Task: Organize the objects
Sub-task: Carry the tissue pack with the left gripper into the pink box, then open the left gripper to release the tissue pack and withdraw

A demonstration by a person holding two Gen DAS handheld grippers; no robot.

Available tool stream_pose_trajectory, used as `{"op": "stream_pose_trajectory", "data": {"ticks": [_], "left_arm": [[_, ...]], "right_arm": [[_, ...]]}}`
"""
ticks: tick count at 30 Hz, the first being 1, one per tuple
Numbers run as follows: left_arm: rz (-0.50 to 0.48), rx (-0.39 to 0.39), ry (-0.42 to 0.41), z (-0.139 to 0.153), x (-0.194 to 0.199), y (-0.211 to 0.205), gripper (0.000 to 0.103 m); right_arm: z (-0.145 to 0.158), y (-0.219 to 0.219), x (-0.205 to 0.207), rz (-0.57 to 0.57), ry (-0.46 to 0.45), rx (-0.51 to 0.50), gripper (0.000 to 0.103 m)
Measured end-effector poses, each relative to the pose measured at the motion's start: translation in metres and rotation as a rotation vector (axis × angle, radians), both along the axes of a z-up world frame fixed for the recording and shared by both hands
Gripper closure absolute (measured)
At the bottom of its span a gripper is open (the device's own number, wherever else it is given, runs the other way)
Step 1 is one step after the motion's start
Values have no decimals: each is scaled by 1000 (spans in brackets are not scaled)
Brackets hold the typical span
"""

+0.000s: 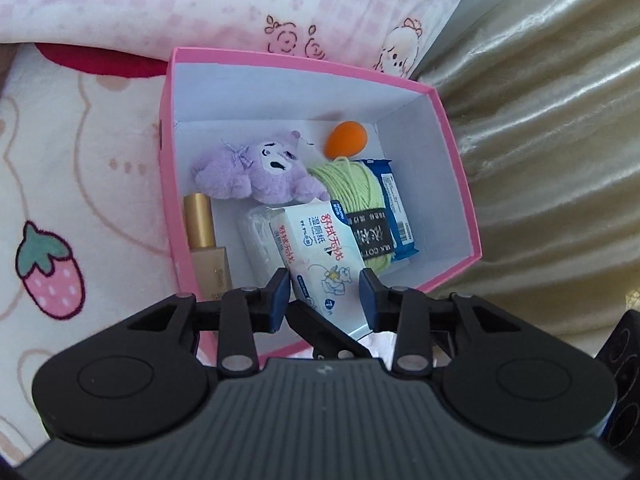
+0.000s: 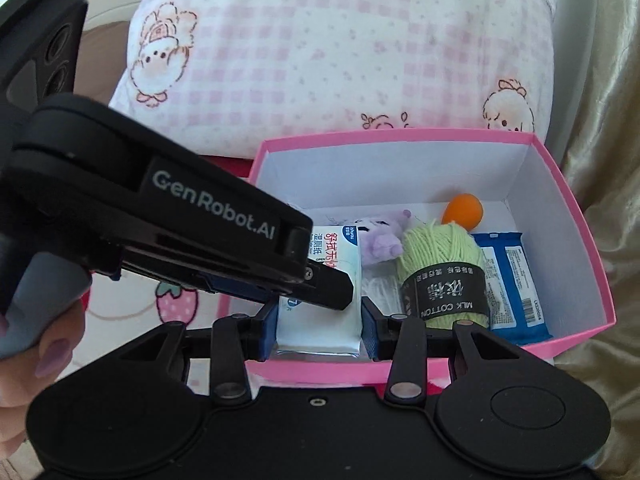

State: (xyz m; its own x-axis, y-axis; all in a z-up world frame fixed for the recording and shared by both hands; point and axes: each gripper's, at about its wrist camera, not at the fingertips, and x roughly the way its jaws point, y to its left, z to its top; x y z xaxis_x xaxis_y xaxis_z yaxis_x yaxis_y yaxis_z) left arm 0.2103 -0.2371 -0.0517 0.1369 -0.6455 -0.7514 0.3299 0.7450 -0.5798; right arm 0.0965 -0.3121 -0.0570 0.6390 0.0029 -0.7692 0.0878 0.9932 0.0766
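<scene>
Right gripper: jaws narrow, blue pads pressed on both sides of the near end of the white wet-wipe pack, low centre of the right wrist view; the pack is held over the pink box.

Left gripper: jaws slightly apart, the same pack between them; pad contact cannot be confirmed. In the right wrist view this gripper crosses from the left and overlaps the pack.

Box contents, outward: green yarn ball with a black band right of the pack; blue packet against the right wall; purple plush and orange egg-shaped item toward the far wall; gold-capped bottle along the left wall.

Pink checked pillow beyond the box, upper frame.
</scene>
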Motion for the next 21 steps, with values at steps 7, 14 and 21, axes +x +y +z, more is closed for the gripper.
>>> {"op": "stream_pose_trajectory", "data": {"ticks": [7, 14, 21], "left_arm": [[13, 41, 42, -26, 25, -22, 70], [23, 83, 28, -33, 32, -35, 70], [41, 109, -35, -28, 24, -35, 68]], "right_arm": [[-25, -24, 26, -37, 48, 38, 57], [-36, -28, 38, -45, 82, 22, 57], [-34, -13, 30, -39, 33, -133, 49]]}}
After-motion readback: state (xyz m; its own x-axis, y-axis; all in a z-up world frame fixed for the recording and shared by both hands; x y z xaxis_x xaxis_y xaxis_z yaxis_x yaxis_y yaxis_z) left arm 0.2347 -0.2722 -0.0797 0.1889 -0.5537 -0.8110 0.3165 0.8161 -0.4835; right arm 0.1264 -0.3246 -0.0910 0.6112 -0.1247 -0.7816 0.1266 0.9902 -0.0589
